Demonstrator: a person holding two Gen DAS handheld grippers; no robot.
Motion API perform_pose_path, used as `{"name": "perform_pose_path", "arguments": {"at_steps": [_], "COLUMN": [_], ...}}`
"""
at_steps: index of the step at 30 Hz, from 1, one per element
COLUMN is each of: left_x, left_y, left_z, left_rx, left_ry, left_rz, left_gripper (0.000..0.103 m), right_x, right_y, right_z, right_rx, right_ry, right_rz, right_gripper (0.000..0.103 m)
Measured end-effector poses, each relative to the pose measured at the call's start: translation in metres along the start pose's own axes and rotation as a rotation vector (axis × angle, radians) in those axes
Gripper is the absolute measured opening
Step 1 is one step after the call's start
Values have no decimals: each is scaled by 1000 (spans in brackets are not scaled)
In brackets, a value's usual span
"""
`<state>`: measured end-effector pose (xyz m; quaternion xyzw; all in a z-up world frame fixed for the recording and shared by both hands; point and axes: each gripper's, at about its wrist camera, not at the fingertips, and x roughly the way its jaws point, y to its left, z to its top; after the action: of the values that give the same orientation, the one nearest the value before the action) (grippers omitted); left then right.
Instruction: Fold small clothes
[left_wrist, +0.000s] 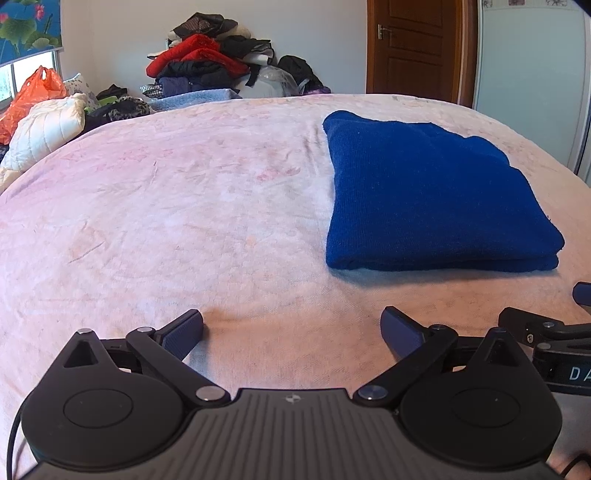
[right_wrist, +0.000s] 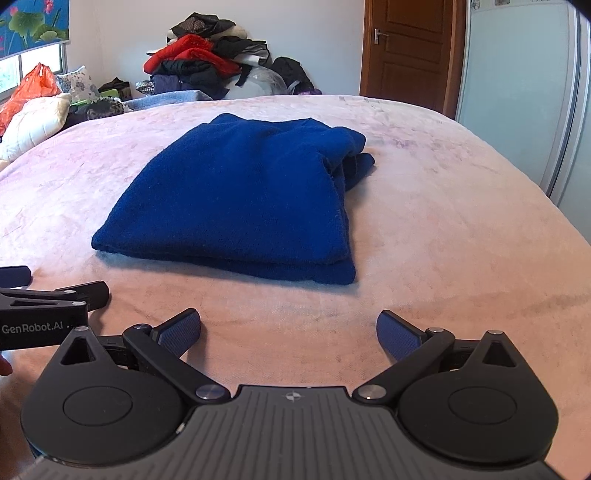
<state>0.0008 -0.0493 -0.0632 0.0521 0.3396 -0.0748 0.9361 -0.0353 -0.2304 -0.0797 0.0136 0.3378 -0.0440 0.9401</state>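
The dark blue knitted garment (right_wrist: 236, 195) lies folded into a thick rectangle on the pink-blanketed bed (left_wrist: 166, 206), both the left tool (left_wrist: 291, 330) and right tool (right_wrist: 288, 328) spread apart and empty just short of it, so the fold looks finished and the next move calls for another garment.

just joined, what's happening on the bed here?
A person holds two handheld grippers over a pink bedspread. A blue knit garment lies folded on it, touched by neither. The left gripper and right gripper are both open and empty, short of the garment's near edge. The fold looks done.
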Motion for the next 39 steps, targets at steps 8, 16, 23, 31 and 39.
{"name": "perform_pose_path", "arguments": {"at_steps": [8, 16, 23, 31, 39], "left_x": [-3, -3, -3, -3, -17], "left_y": [0, 2, 3, 3, 7], "left_z": [-2, -3, -4, -3, 6], "left_rx": [-6, -17, -17, -13, -4], "left_ry": [-11, -16, -17, -14, 9], "left_rz": [-2, -9, -8, -10, -20], "left_gripper": [103, 103, 103, 103, 103], "right_x": [0, 0, -2, -3, -25], "right_y": [1, 0, 0, 1, -5], "right_z": [0, -2, -2, -2, 8], "right_rx": [-5, 3, 1, 4, 105], "right_ry": [-5, -14, -17, -12, 9], "right_rz": [-4, 0, -10, -12, -7], "right_gripper": [103, 102, 102, 102, 102]}}
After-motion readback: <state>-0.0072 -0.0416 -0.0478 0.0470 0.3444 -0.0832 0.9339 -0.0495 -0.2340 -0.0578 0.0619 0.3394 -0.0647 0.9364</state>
